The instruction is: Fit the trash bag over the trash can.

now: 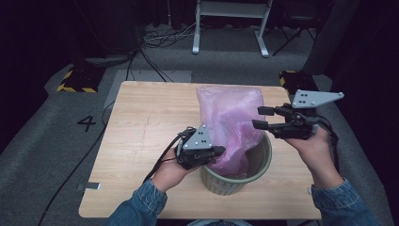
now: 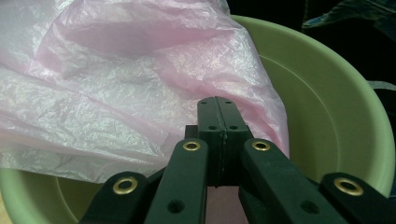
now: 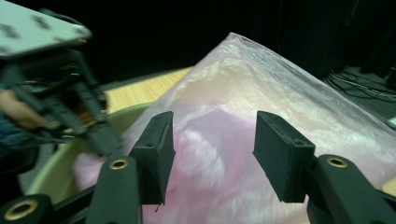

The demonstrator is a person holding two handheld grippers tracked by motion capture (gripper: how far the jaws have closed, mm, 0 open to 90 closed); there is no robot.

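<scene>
A pale green bin (image 1: pixel 263 162) stands on the wooden bench (image 1: pixel 141 136), a pink plastic bag (image 1: pixel 230 117) rising from it. The left claw (image 1: pixel 217 151) pinches the bag's lower edge at the rim. The right claw (image 1: pixel 261 117), raised beside the bag, gapes wide.

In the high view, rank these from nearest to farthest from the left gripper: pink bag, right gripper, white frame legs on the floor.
1. Pink bag: just right of the left gripper, at the bin.
2. Right gripper: across the bag, to the right.
3. White frame legs: beyond the table's far edge.
</scene>
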